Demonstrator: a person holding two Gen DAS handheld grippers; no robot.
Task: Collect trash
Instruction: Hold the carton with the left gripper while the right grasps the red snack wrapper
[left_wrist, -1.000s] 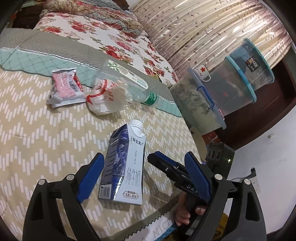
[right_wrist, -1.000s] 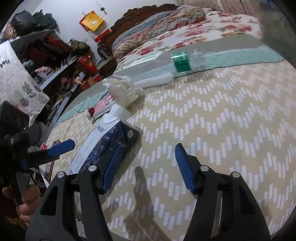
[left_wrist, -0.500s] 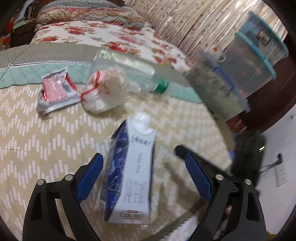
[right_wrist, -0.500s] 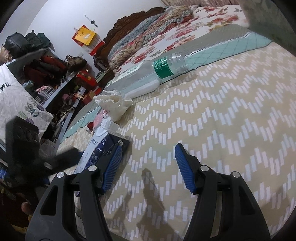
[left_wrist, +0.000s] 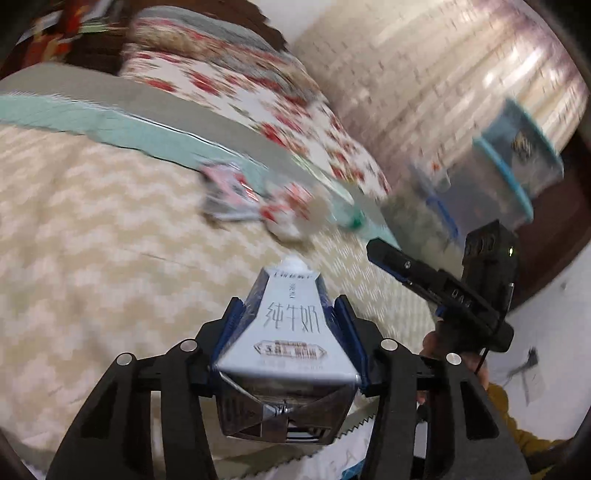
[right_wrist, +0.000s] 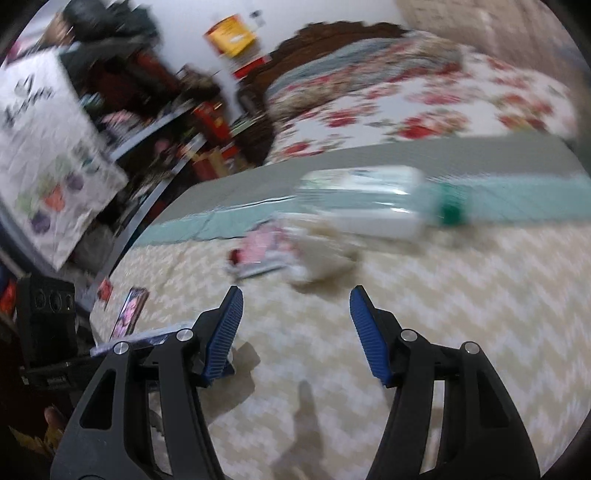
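Note:
My left gripper (left_wrist: 290, 325) is shut on a blue and white milk carton (left_wrist: 288, 336) and holds it above the beige zigzag blanket (left_wrist: 92, 266). Further off on the bed lie a pink snack wrapper (left_wrist: 225, 192), a crumpled white wrapper (left_wrist: 291, 218) and a clear plastic bottle with a green cap (left_wrist: 352, 219). My right gripper (right_wrist: 295, 325) is open and empty above the blanket. In its view the pink wrapper (right_wrist: 258, 251), the crumpled wrapper (right_wrist: 321, 254) and the bottle (right_wrist: 373, 199) lie ahead. The carton's edge (right_wrist: 147, 334) shows at lower left.
Stacked clear storage bins with blue lids (left_wrist: 509, 158) stand right of the bed. A floral quilt (right_wrist: 424, 107) covers the far bed. Cluttered shelves (right_wrist: 155, 110) and a white bag (right_wrist: 44, 155) stand at the left. A phone (right_wrist: 129, 312) lies near the bed's edge.
My left gripper has closed on the milk carton and lifted it off the blanket. My right gripper has swung left to face the wrappers and bottle, still open.

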